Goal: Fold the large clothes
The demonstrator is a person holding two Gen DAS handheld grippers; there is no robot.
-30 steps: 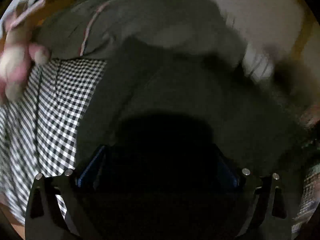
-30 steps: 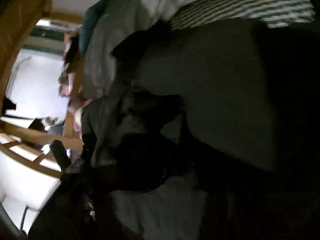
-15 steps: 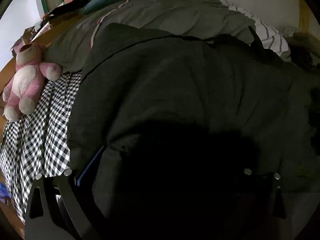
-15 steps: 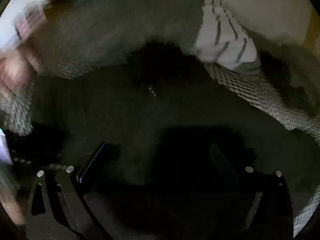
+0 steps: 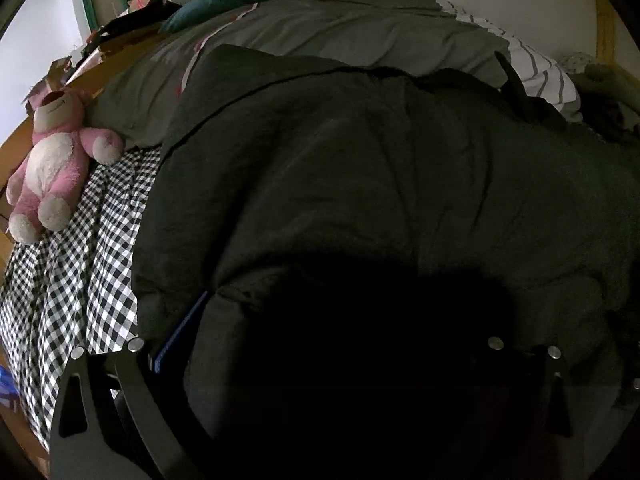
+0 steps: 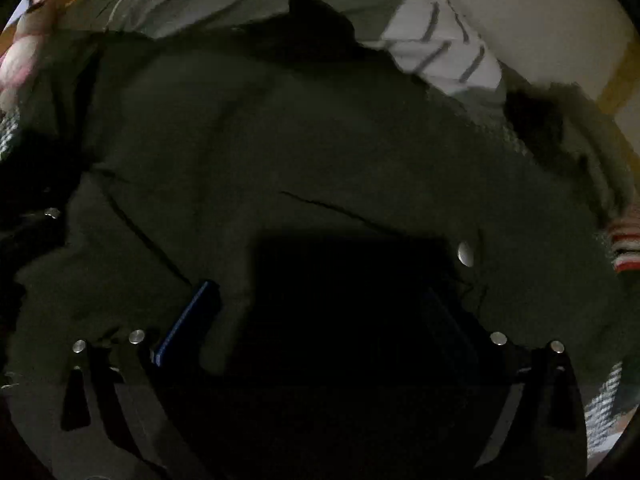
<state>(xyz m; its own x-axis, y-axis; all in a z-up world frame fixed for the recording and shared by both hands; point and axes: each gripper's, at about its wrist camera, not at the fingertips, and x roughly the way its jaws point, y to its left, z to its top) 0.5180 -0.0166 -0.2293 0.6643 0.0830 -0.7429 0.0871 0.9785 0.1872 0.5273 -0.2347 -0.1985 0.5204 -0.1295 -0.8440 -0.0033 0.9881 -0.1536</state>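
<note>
Between both hand-held grippers' spread fingers bulges the dark jacket.

Black hand-held gripper, blue pads

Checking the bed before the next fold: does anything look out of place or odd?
Nothing looks damaged or spilled. The dark jacket lies rumpled across the bed, and a pink plush bear sits beside it on the checked sheet.

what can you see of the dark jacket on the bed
The dark jacket looks like a thick, puffy, dark olive garment, spread crumpled across the checkered sheet and overlapping the grey duvet. A silver snap shows on it. Its near edge bunches between the left gripper's fingers.
</note>
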